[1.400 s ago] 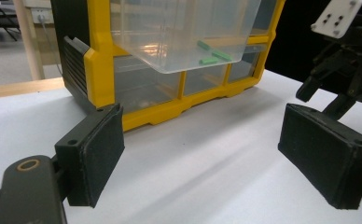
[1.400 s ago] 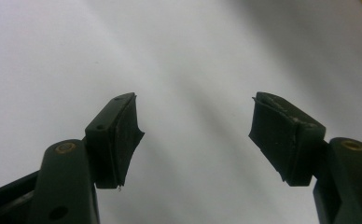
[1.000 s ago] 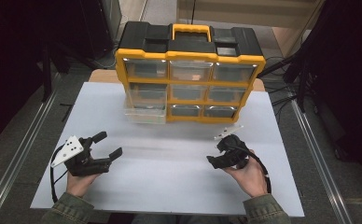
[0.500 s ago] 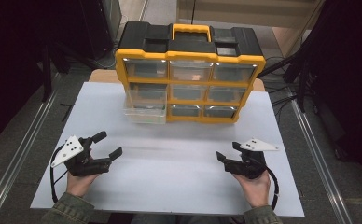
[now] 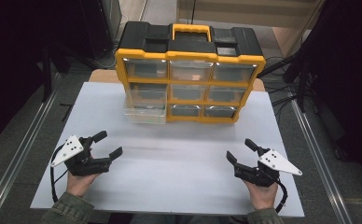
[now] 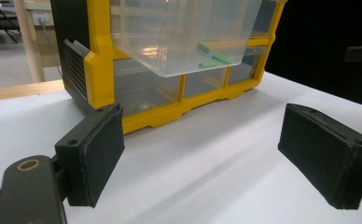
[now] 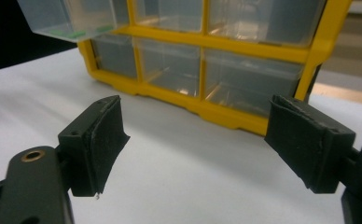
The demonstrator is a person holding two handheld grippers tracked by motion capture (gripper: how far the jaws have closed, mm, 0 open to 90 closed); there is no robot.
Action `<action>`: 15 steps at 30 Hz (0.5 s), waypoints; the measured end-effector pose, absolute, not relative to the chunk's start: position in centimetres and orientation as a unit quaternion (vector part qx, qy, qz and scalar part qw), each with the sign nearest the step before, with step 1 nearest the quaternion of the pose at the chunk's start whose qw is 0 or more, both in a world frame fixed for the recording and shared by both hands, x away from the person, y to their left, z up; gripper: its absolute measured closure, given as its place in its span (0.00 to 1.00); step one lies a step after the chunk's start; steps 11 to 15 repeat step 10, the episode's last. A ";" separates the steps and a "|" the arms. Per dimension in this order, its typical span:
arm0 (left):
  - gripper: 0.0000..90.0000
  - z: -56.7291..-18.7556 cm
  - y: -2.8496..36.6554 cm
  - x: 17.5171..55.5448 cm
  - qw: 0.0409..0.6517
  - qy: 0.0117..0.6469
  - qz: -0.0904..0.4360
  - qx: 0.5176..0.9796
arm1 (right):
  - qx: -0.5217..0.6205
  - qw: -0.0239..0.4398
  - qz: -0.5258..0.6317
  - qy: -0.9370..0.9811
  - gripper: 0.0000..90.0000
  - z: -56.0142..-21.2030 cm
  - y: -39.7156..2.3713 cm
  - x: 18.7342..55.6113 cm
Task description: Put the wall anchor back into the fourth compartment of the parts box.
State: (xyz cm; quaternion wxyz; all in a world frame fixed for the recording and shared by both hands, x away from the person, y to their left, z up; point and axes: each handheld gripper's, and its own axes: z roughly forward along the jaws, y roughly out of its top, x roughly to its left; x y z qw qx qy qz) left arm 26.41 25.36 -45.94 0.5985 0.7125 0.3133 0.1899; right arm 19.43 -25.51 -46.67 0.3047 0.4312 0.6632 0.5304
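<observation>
right claw [image 5: 241, 152]: jaws have just been opening, now wide, nothing between them; lower right of the high view
left claw [image 5: 107, 144]: wide, empty; lower left, resting on the white table [image 5: 184, 163]
open drawer [image 5: 145, 105]: centre-left, pulled out of the yellow organiser [image 5: 191, 70], likely to reach the green pieces [image 6: 214, 58] inside
drawer axis: long side runs across the frame; mouth up, front toward the person

Left tool [image 5: 107, 143] gapes empty; right tool [image 5: 241, 152] has just been opening.
</observation>
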 end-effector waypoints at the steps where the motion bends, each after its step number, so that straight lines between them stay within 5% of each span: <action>1: 0.15 -45.9 25.3 26.4 0.599 0.314 0.190 0.712 | 0.430 0.311 0.534 0.658 0.21 -46.6 -25.5 19.3; 15: 0.15 -46.0 25.3 26.6 0.598 0.315 0.189 0.712 | 0.440 0.315 0.554 0.633 0.17 -47.1 -25.5 19.0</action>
